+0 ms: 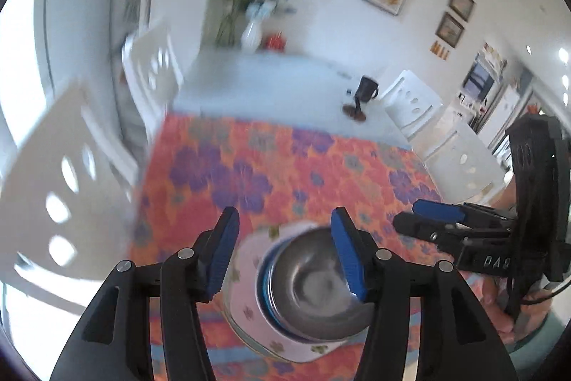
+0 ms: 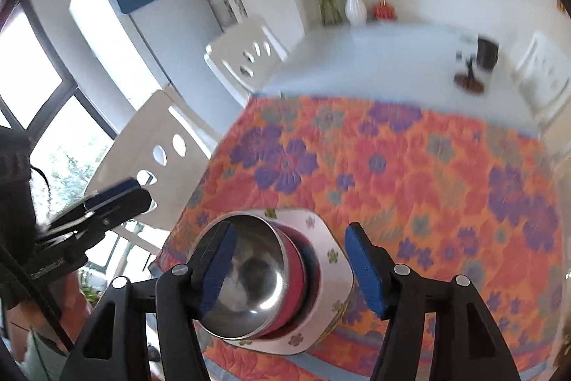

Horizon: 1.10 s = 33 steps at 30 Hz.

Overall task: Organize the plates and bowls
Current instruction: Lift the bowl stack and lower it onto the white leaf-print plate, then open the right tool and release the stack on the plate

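Observation:
A steel bowl (image 1: 310, 284) sits stacked in coloured bowls on a white square plate (image 1: 249, 306) with small flowers, on the floral tablecloth. In the right wrist view the steel bowl (image 2: 249, 277) tops a red bowl (image 2: 298, 277) on the same plate (image 2: 330, 256). My left gripper (image 1: 285, 256) is open above the stack and holds nothing. My right gripper (image 2: 289, 270) is open above the stack and empty. The right gripper also shows in the left wrist view (image 1: 439, 220). The left gripper shows in the right wrist view (image 2: 114, 199).
The orange and purple floral cloth (image 1: 285, 166) covers the near part of the table. A dark mug (image 1: 367, 88) and a small stand are on the bare far part. A white vase (image 1: 251, 36) stands at the far end. White chairs (image 1: 53, 184) surround the table.

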{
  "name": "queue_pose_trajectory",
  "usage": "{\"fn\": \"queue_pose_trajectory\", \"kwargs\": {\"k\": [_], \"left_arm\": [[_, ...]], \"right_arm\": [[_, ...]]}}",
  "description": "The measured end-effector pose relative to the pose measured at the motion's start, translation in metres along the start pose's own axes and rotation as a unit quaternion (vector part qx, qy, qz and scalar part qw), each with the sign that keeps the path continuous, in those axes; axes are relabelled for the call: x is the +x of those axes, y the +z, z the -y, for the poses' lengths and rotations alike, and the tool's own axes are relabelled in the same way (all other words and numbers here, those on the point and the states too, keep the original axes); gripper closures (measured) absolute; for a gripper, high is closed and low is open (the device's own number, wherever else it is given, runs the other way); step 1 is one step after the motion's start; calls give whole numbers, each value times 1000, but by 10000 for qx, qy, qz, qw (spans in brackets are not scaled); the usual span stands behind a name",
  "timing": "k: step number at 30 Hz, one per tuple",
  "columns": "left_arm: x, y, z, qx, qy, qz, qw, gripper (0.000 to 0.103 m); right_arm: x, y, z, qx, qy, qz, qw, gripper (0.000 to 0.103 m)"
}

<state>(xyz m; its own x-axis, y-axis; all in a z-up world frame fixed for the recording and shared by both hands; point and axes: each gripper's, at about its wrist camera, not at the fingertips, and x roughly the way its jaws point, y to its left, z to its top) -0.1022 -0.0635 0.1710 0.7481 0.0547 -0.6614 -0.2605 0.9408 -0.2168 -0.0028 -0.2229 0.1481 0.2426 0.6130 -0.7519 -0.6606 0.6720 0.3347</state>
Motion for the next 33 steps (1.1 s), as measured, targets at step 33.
{"fn": "queue_pose_trajectory", "kwargs": {"k": [33], "left_arm": [[-7,18,-6,-713,592,81,9957,30]], "right_arm": [[-23,-27,-9,330,-955,-194,9947,39]]}}
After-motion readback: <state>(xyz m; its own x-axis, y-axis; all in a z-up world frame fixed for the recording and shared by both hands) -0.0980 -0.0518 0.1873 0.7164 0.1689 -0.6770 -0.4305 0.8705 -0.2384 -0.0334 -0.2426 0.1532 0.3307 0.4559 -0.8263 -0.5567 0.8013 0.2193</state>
